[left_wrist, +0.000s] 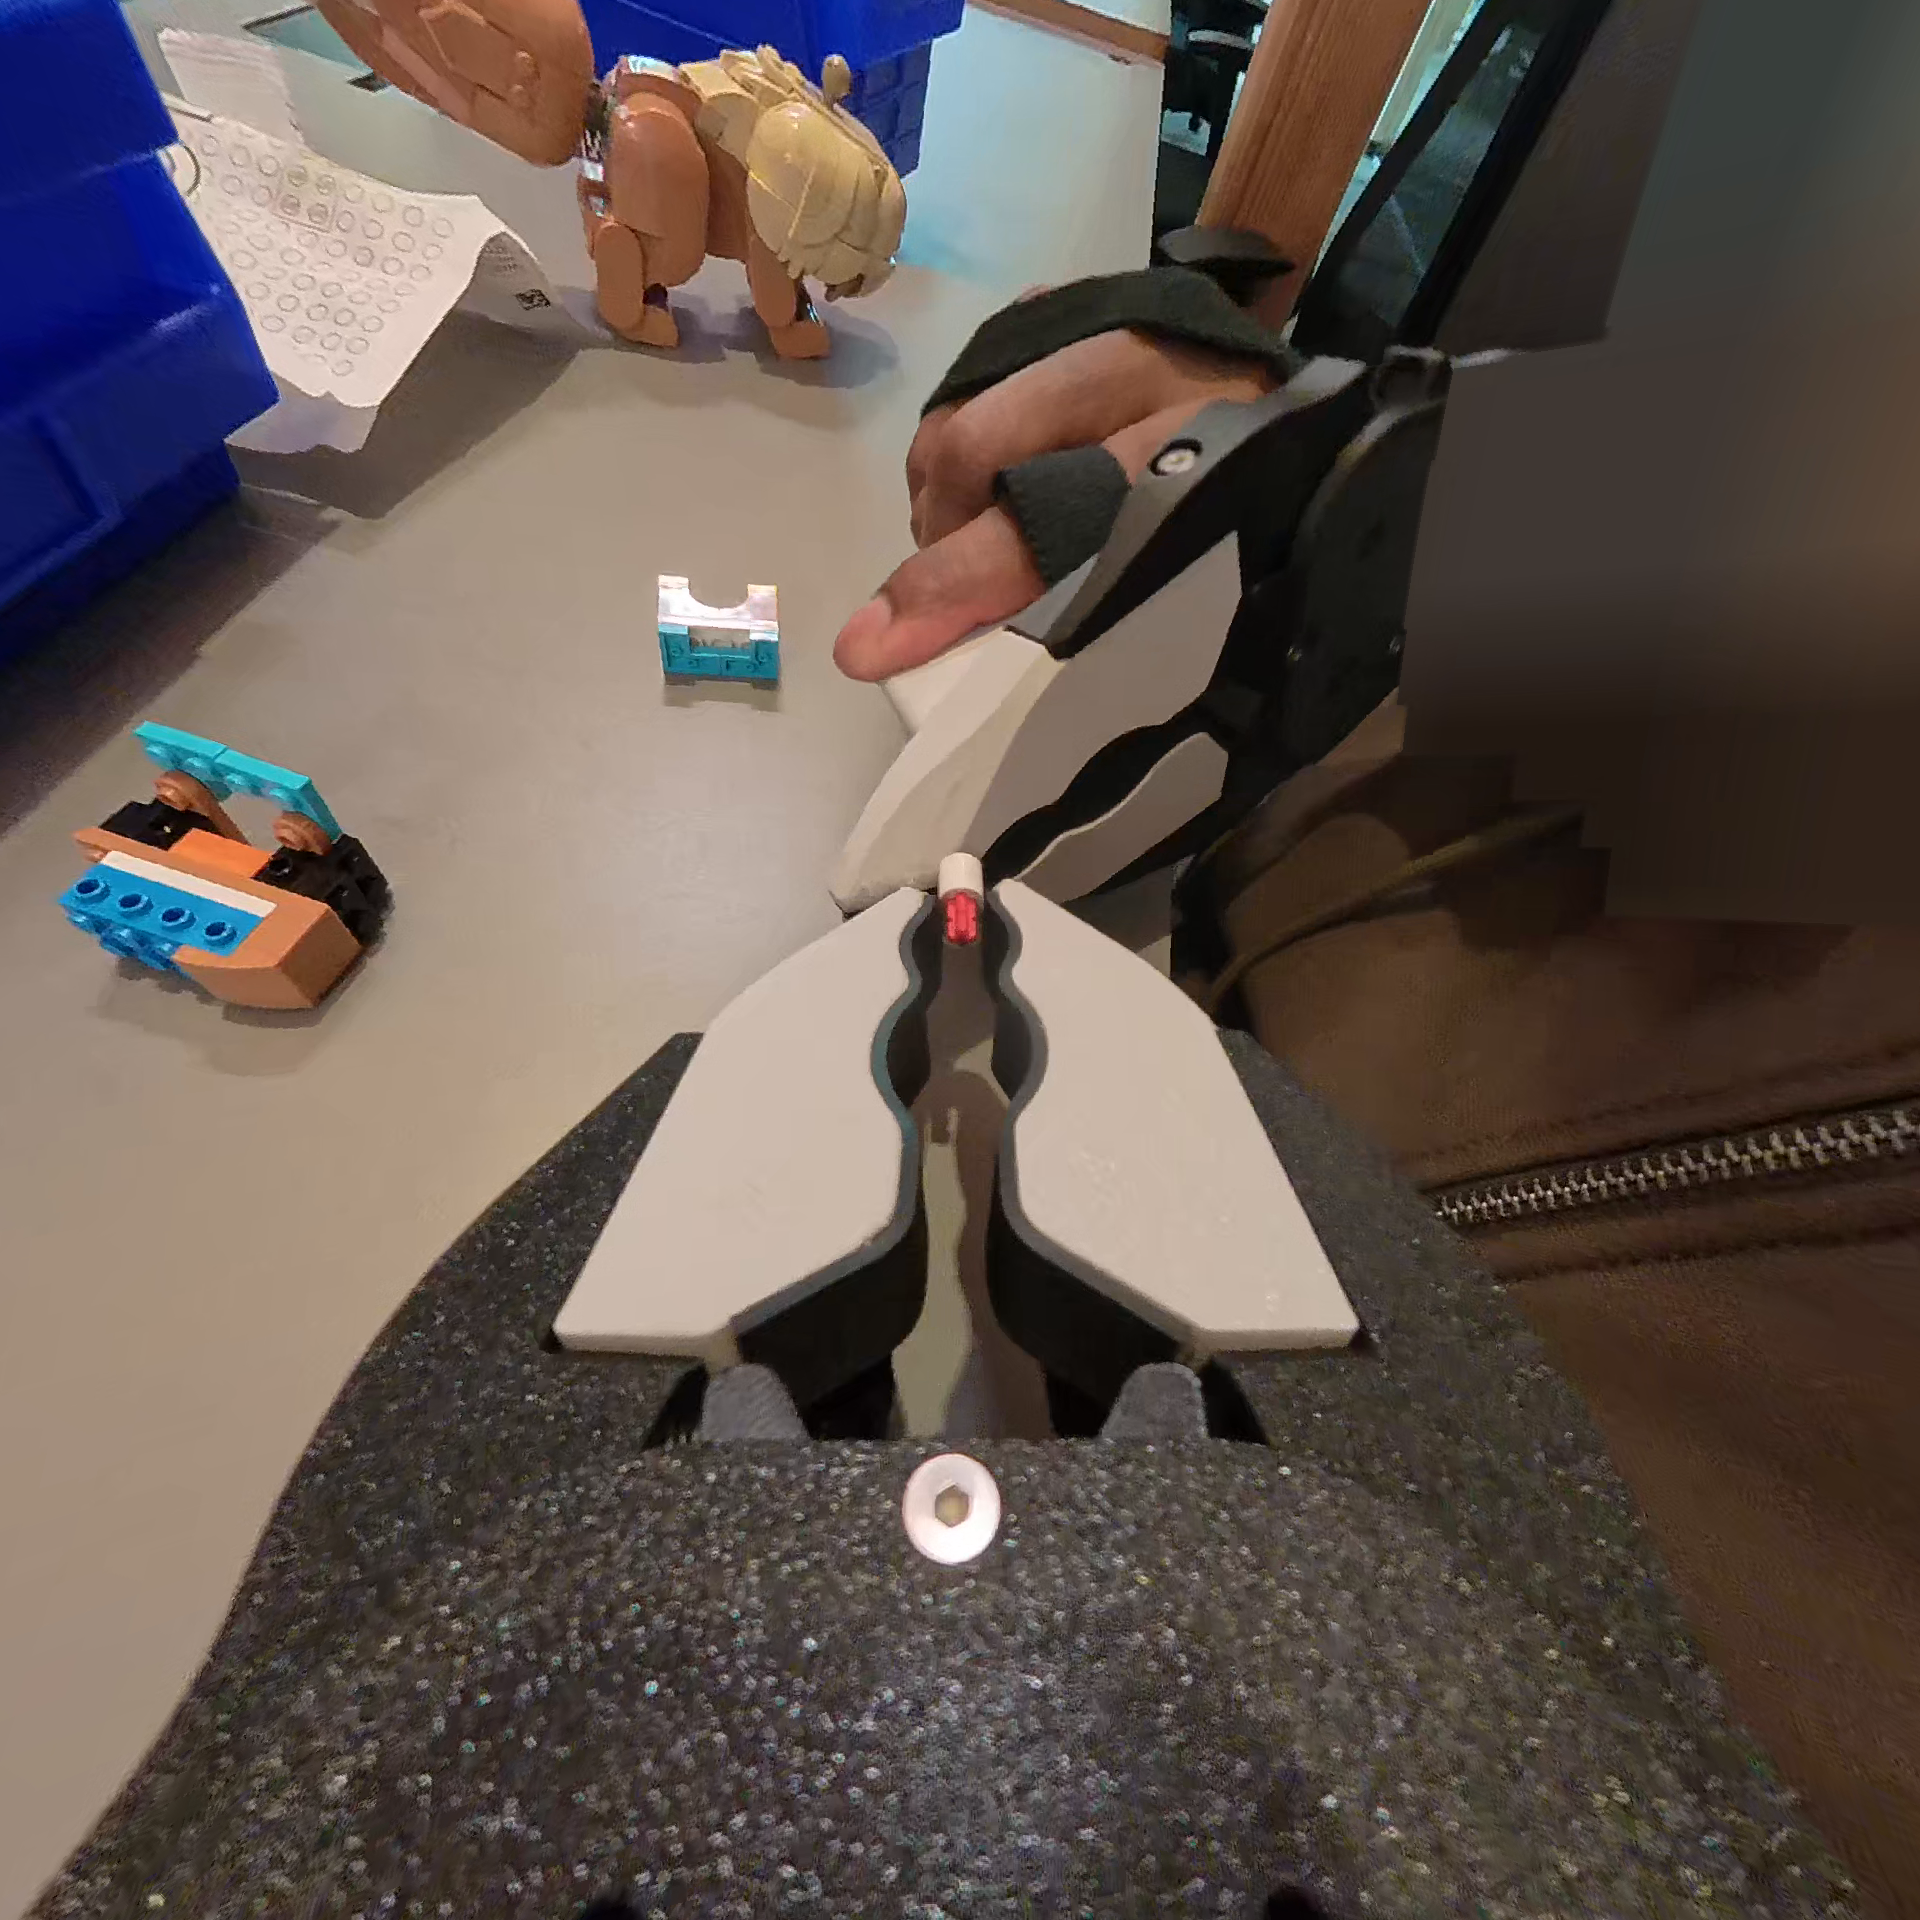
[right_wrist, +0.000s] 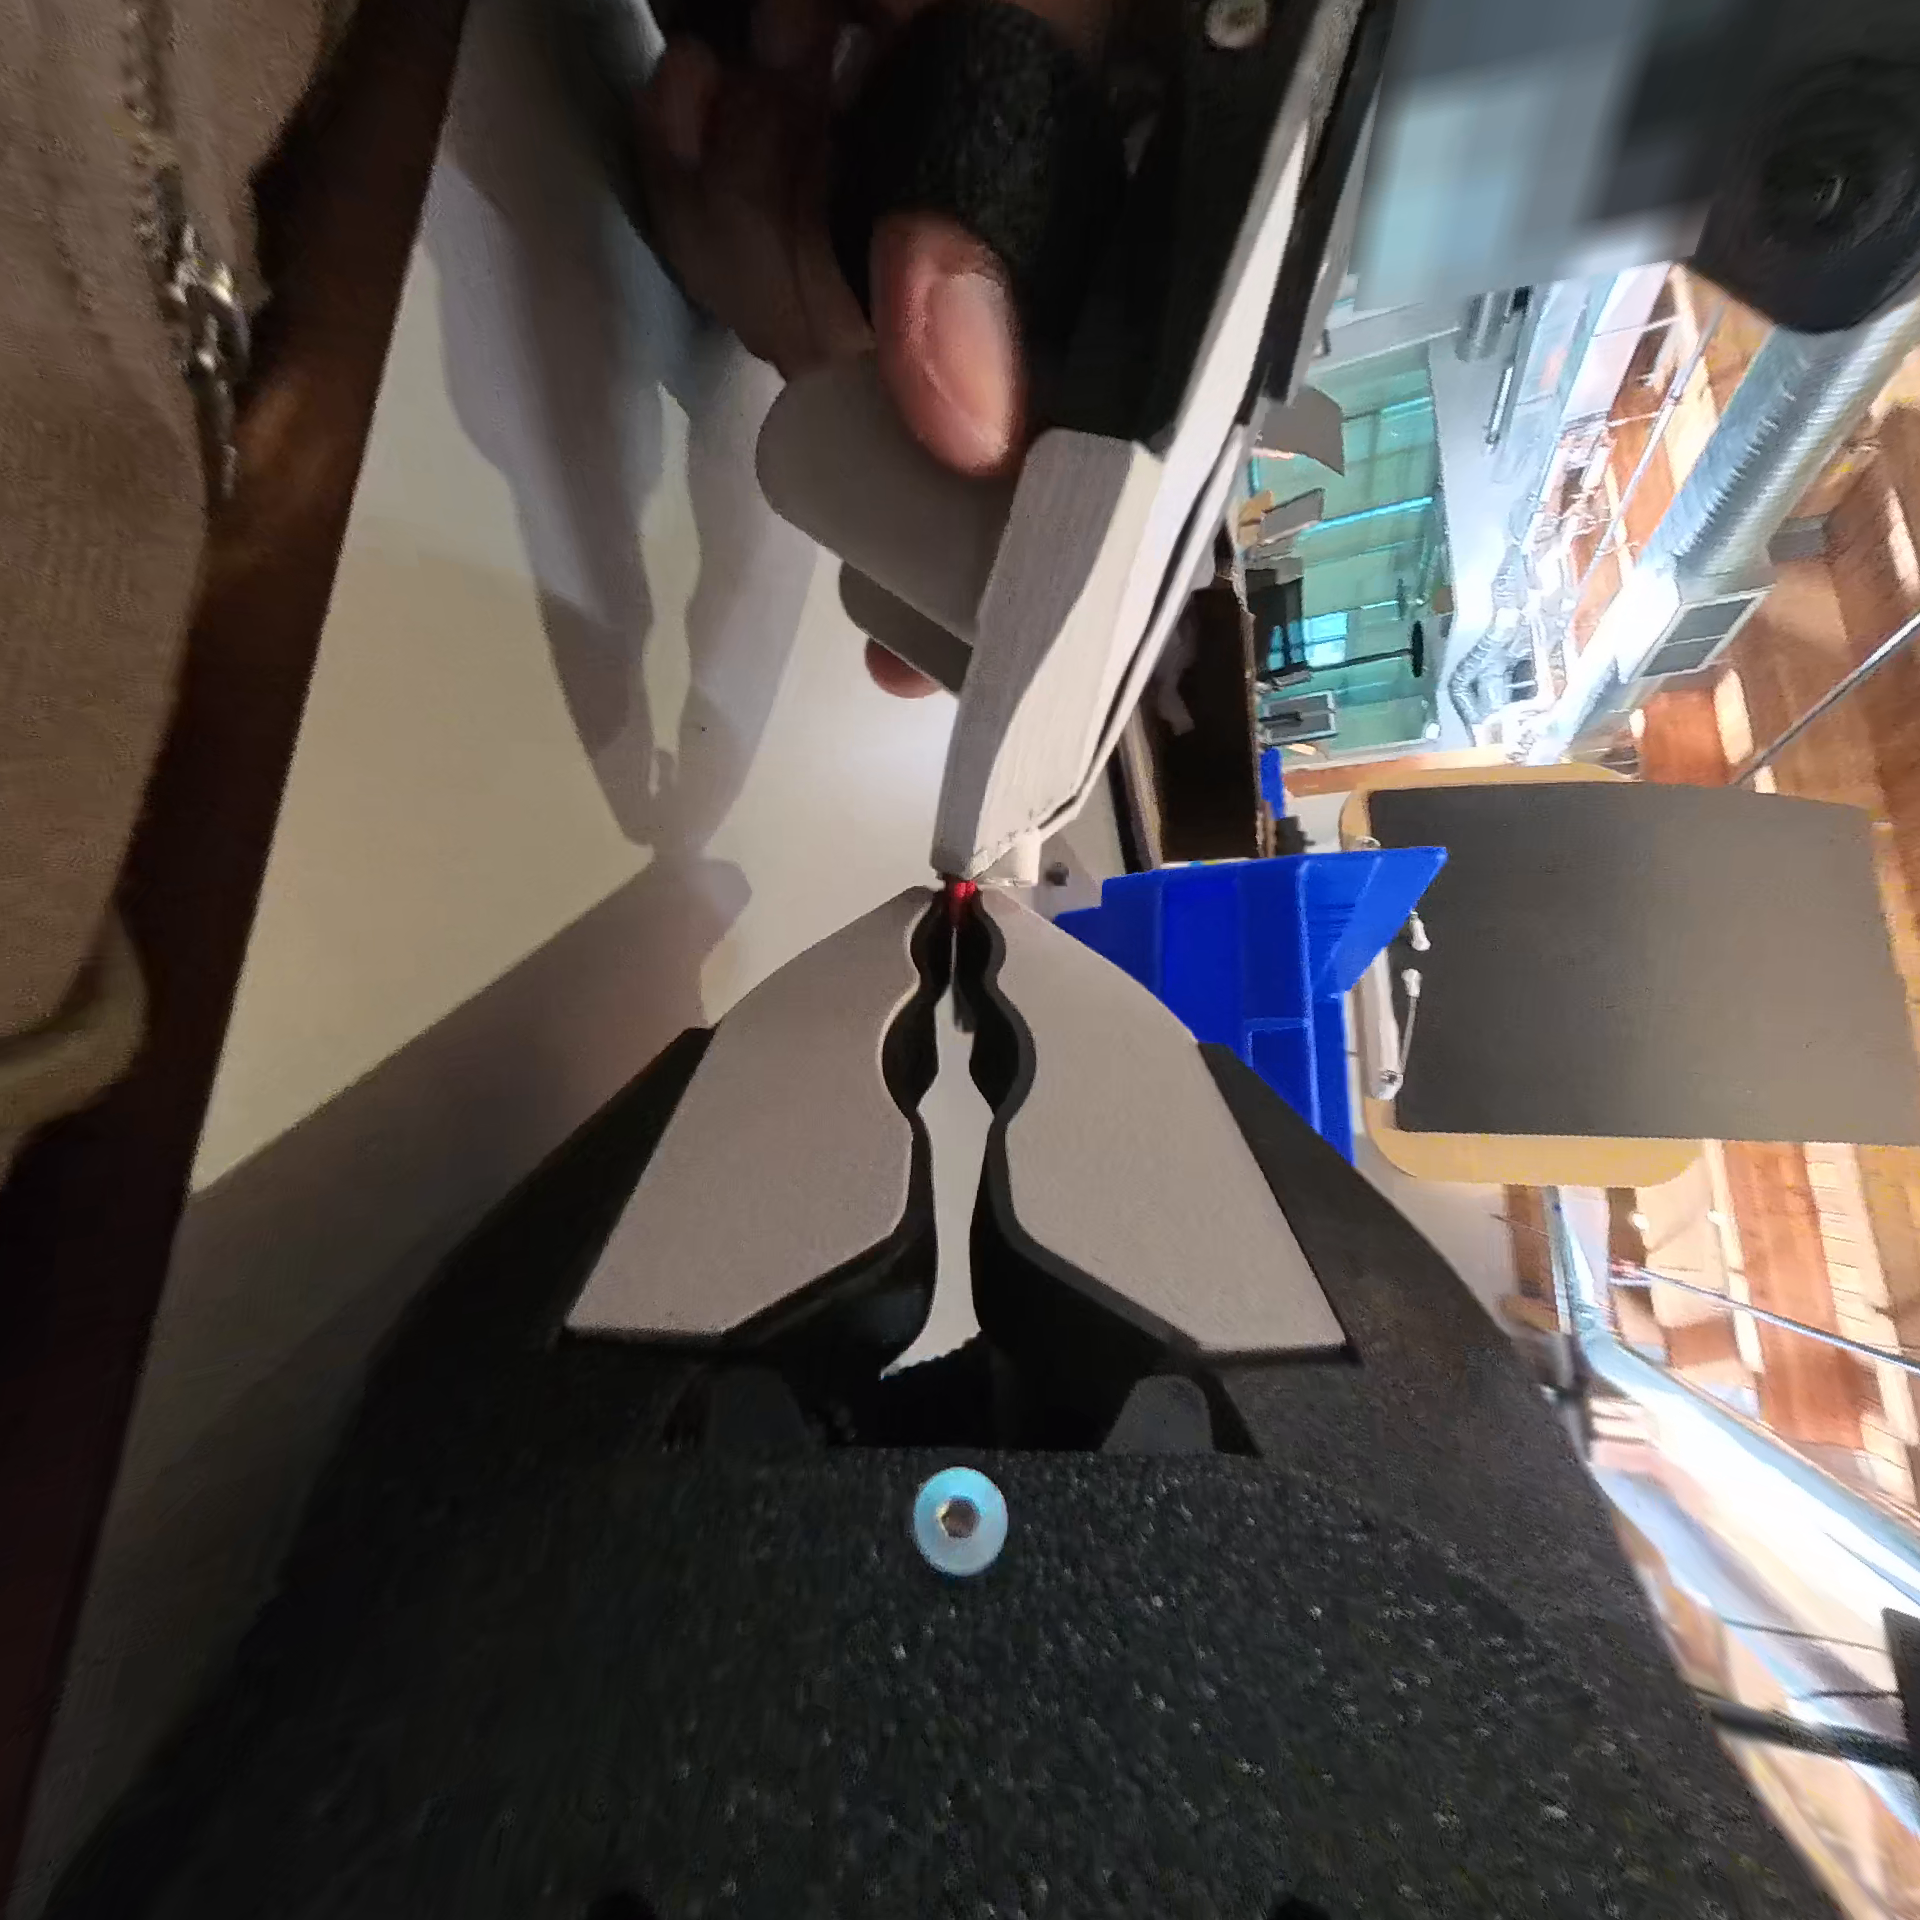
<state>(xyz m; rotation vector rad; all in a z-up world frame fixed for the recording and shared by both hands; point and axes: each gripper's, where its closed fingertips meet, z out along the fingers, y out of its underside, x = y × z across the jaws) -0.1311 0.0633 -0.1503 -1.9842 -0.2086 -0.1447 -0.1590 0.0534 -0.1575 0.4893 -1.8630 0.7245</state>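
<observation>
Looking along your left gripper (left_wrist: 958, 896), you see its fingers nearly closed, pinching a small peg (left_wrist: 958, 906) at the tips. The peg's long axis runs forward along the fingers, white end pointing away, red ridged part toward the camera. Your right gripper (left_wrist: 883, 883) comes in from the right, its pale tip just beside the white end; whether they touch is unclear. Beyond, the grey counter (left_wrist: 582, 831) carries a small teal-and-white brick piece (left_wrist: 717, 639), a brown, black and blue brick build (left_wrist: 223, 894), a tan brick animal (left_wrist: 743, 197), a sheet of paper (left_wrist: 332, 281) and a blue bin (left_wrist: 94, 343).

From your right gripper (right_wrist: 958, 906), the fingers are almost closed, with a sliver of red peg (right_wrist: 958, 891) at the tips. Your left gripper (right_wrist: 977, 857) meets them from above. A blue bin (right_wrist: 1247, 966) and a workshop room lie behind.
</observation>
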